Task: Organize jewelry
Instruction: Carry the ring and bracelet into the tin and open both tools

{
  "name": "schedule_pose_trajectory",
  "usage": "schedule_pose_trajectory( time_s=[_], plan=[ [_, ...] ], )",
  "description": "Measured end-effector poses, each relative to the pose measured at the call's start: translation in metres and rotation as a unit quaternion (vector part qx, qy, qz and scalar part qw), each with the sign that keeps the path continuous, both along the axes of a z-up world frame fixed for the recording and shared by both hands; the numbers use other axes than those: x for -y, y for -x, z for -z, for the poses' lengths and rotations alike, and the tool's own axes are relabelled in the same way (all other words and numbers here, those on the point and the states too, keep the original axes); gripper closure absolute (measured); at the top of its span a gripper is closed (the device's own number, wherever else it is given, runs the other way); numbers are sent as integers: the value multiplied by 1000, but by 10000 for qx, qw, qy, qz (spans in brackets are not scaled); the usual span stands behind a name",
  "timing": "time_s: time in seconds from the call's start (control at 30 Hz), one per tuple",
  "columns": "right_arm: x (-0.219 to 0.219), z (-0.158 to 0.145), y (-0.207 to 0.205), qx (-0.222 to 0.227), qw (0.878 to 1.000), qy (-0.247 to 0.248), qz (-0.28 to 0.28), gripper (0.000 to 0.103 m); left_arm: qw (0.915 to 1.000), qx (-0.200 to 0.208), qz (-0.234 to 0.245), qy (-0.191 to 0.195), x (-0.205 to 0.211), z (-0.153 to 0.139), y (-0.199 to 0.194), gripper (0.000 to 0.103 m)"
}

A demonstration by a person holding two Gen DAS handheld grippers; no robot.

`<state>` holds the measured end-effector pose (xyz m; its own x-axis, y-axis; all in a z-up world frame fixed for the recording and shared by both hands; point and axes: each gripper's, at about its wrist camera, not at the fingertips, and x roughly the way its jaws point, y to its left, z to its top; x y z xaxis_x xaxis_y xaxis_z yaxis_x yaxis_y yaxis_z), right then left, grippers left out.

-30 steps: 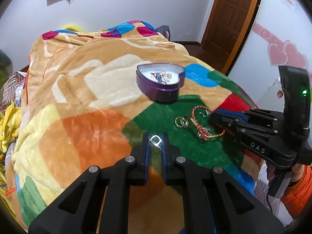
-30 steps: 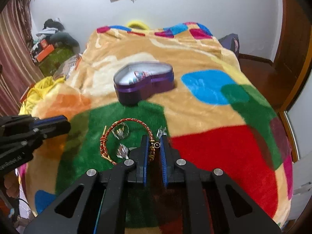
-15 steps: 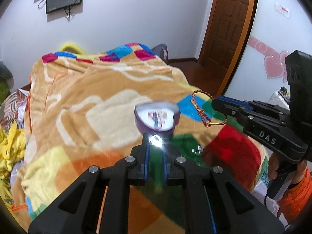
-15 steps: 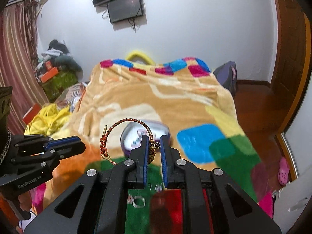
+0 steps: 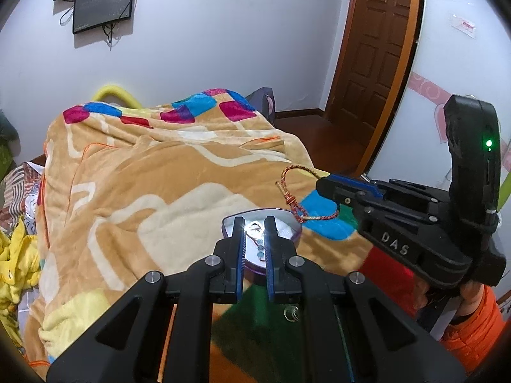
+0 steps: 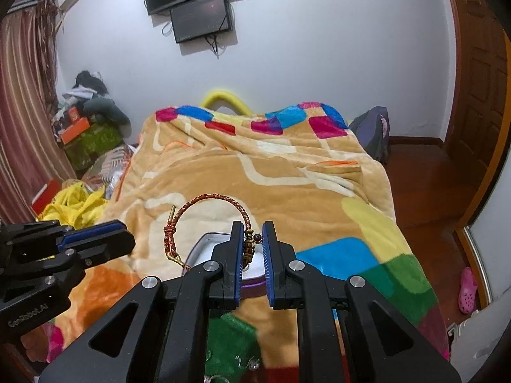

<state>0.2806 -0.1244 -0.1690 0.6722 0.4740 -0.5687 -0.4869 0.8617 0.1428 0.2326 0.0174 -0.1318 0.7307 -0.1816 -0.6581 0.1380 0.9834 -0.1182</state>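
Observation:
A purple heart-shaped box (image 5: pixel 289 227) with a white inside sits open on the blanket; several small pieces lie in it. My left gripper (image 5: pixel 255 223) is shut on a small silver ring (image 5: pixel 254 225) and holds it over the box. My right gripper (image 6: pixel 252 238) is shut on a red braided bracelet (image 6: pixel 204 202), held in the air just above the box (image 6: pixel 204 249). The bracelet (image 5: pixel 292 198) hangs from the right gripper's fingers (image 5: pixel 348 186) in the left wrist view. The left gripper (image 6: pixel 95 242) shows at left in the right wrist view.
A patchwork blanket (image 5: pixel 143 191) covers the bed. More rings (image 5: pixel 291 312) lie on its green patch near me; they also show in the right wrist view (image 6: pixel 246 364). A wooden door (image 5: pixel 380 48) and bare floor lie to the right, clutter (image 6: pixel 86 121) to the left.
Both grippers rose off the blanket and moved forward over the heart-shaped box, the left carrying the ring and the right carrying the bracelet.

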Motion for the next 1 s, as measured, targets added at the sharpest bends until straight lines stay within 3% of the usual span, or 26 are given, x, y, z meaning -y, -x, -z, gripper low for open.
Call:
schedule_pose_trajectory(
  time_s=[0.43,1.0],
  plan=[
    [-25,32,-28,-372,9961,700,-376,93,9974,-653,24,319,-15,42,-49,93],
    [-28,39,-38,-588,9922,774,-785,92,9945,-974,369,146,-1,64,-64,93]
  ],
)
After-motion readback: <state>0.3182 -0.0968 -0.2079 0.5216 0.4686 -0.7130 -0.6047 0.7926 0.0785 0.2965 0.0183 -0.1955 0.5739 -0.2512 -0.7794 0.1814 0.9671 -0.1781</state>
